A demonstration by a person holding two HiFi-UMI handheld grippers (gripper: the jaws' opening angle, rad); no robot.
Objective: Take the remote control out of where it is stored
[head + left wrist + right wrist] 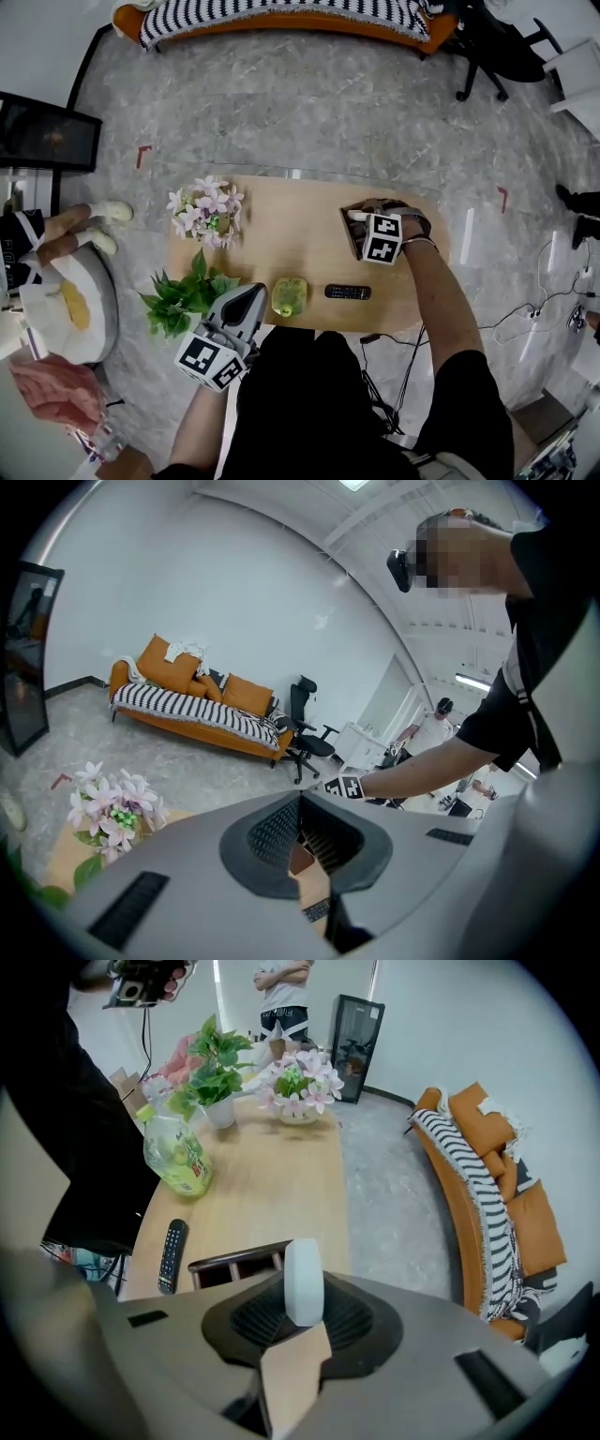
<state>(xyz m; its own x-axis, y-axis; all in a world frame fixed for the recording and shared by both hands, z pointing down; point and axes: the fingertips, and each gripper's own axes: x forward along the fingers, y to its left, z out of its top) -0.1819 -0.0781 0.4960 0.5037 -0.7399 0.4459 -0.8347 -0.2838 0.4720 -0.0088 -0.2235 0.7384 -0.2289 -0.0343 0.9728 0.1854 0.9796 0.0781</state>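
Reaching across the counter point(272, 1194), our right gripper point(302, 1314) has its jaws pinched on the white remote control point(304, 1279) at the dark wooden storage box point(234, 1262). We cannot tell whether it is clear of the box. Its long axis runs along the jaws, with the rounded end pointing away from the gripper towards the flowers point(300, 1082). We judge that a hurried pull could let the smooth shell slip, or catch the box's wall and drag it. Our left gripper point(300, 803) waits with its jaws together, empty.
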